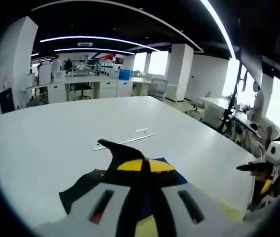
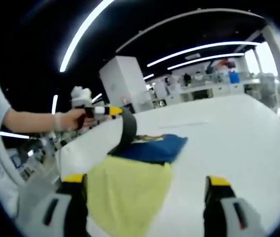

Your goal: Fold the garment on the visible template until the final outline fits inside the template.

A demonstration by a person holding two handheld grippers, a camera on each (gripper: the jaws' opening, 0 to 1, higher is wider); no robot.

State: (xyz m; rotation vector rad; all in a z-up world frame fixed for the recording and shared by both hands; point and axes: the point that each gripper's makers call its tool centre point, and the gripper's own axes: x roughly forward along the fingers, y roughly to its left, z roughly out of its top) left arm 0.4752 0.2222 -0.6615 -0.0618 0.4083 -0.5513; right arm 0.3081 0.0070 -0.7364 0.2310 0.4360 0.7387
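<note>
White table (image 2: 238, 128) broadly bare, left gripper (image 2: 114, 111) lifting garment (image 2: 152, 146) edge

In the left gripper view, the near part of the garment (image 1: 144, 170) is covered by the left tongs (image 1: 144, 207), so their grip cannot be judged. In the right gripper view, the garment's yellow end (image 2: 125, 197) is cut off at the bottom edge, and the distant figures (image 2: 191, 78) are too small to make out.

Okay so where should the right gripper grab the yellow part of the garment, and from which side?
Probably take the near edge of the yellow part, coming straight ahead. It lies flat on the table between the open right gripper jaws, while the left gripper holds the far end up.
</note>
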